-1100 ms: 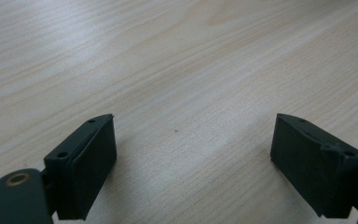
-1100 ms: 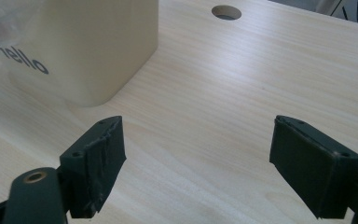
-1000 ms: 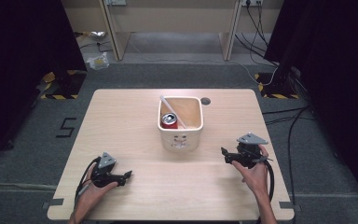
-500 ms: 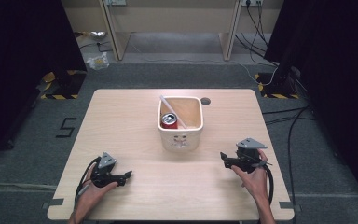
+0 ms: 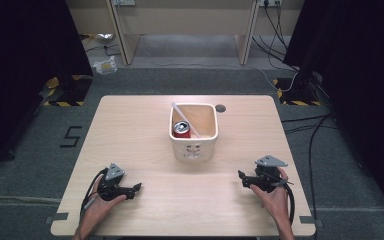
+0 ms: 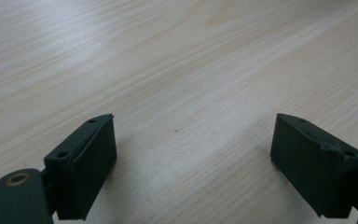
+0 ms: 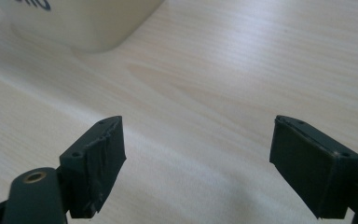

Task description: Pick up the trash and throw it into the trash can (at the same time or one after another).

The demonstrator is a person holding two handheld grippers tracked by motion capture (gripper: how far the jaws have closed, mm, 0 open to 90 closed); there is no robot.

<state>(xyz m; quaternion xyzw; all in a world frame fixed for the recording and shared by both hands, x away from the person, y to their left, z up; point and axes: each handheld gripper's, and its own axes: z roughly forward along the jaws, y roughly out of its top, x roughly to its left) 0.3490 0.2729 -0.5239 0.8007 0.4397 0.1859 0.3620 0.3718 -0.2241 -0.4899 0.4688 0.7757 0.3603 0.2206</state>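
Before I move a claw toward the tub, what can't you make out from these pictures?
- Red can: high view shows its top alone; the tub wall hides its body and label.
- Straw: its lower end is hidden inside the tub.
- Tub front marking: too small in the high view; the top edge cuts it off in the right gripper view.

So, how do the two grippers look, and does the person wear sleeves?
Both the left gripper and the right gripper are black, each topped by a grey three-cornered plate and trailing a black cable. Their jaws are blocky black pads with small screw holes. The forearms are bare; no sleeves are visible.
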